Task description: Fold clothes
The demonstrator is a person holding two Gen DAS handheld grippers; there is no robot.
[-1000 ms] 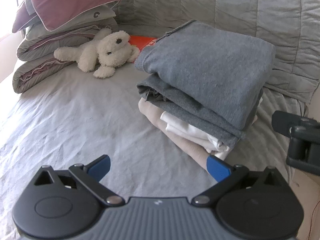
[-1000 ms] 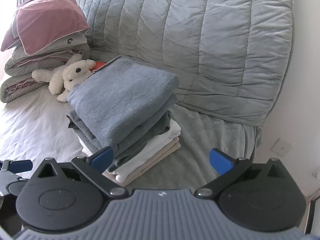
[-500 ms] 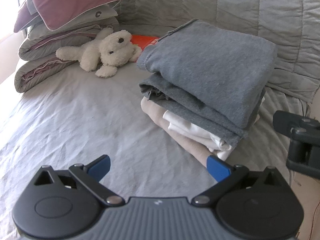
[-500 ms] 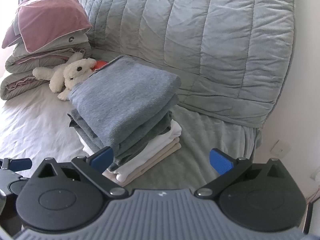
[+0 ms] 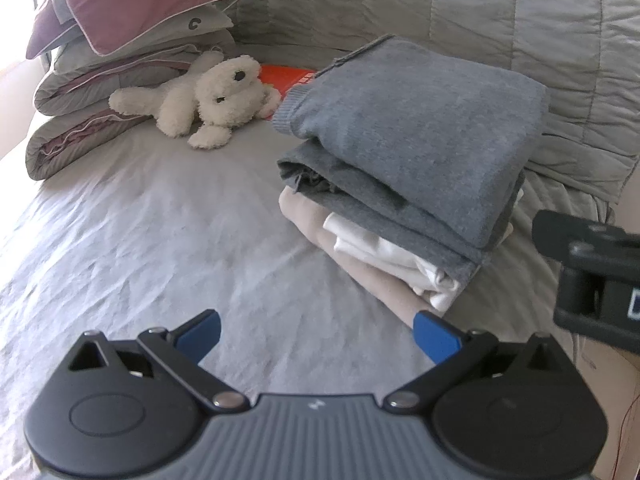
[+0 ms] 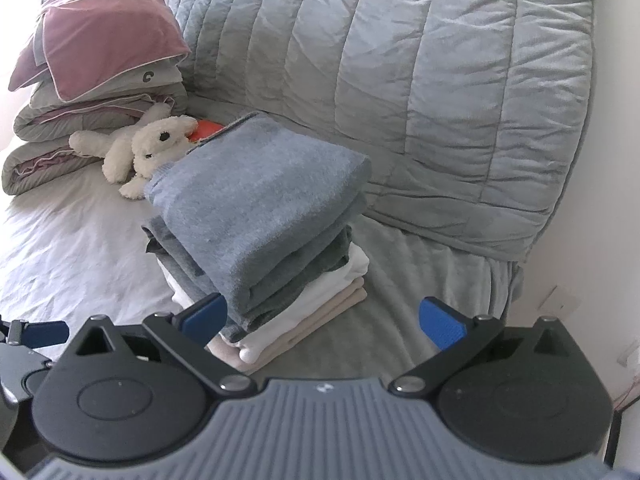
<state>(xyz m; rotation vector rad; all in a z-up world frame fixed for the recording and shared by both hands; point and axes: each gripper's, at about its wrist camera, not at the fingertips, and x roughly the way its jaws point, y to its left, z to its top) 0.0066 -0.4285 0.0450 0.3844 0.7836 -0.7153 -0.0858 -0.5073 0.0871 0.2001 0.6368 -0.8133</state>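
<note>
At 10 o'clock, pillows (image 5: pixel 128 20) sit stacked with a plush dog (image 5: pixel 212 96) beside them on the bed (image 5: pixel 140 220). The left gripper (image 5: pixel 316 334) hangs with jaws apart, empty. At 1 o'clock lies the folded clothes pile (image 5: pixel 416 152). The right gripper (image 6: pixel 324 316) is likewise spread, empty.

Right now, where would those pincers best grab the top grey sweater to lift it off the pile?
Probably the thick rounded fold of the grey sweater, coming in level from the near side. All layers meet in that roll; its ribbed hem on the far left is loose.
</note>
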